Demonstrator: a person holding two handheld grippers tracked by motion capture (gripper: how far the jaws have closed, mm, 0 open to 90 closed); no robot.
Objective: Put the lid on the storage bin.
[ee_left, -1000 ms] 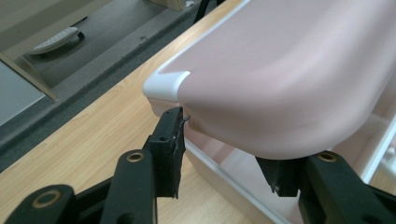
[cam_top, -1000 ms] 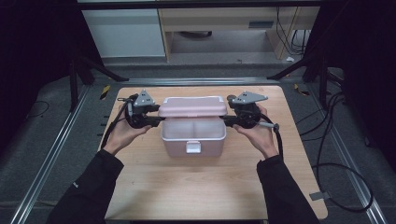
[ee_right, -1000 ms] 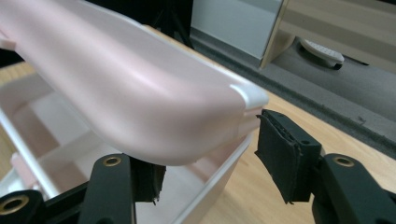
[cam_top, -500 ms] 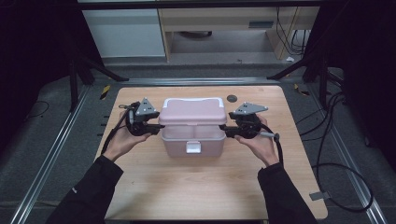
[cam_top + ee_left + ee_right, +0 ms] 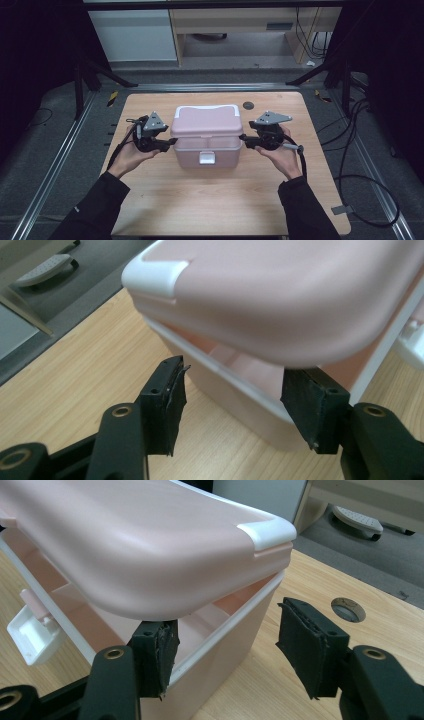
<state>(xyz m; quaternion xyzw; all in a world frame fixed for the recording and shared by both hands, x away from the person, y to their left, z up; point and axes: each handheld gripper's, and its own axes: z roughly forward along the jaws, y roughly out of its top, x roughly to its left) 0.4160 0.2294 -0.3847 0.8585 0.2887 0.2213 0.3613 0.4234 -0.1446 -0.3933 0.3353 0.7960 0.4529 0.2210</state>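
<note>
box: pink lidded box (image 5: 206,137) sits mid-table on the wooden table (image 5: 210,200), white latch (image 5: 206,158) on the front facing the person
lid: pink lid (image 5: 207,119) hinged at the back, not fully down. From the high view it looks nearly closed, but both gripper views show a gap with the divided inside peeking through
left gripper: left gripper (image 5: 169,143) at the box's left end. Its own view has the lid's edge hanging over one jaw and the box rim between the two, pads not pressing on anything; jaws have just been opening wider
right gripper: right gripper (image 5: 244,139) at the right end, jaws spread loose, one under the lid's edge (image 5: 150,611), the other out over the table
extras: right gripper view catches a round hole (image 5: 348,609) in the tabletop, also visible from above
</note>
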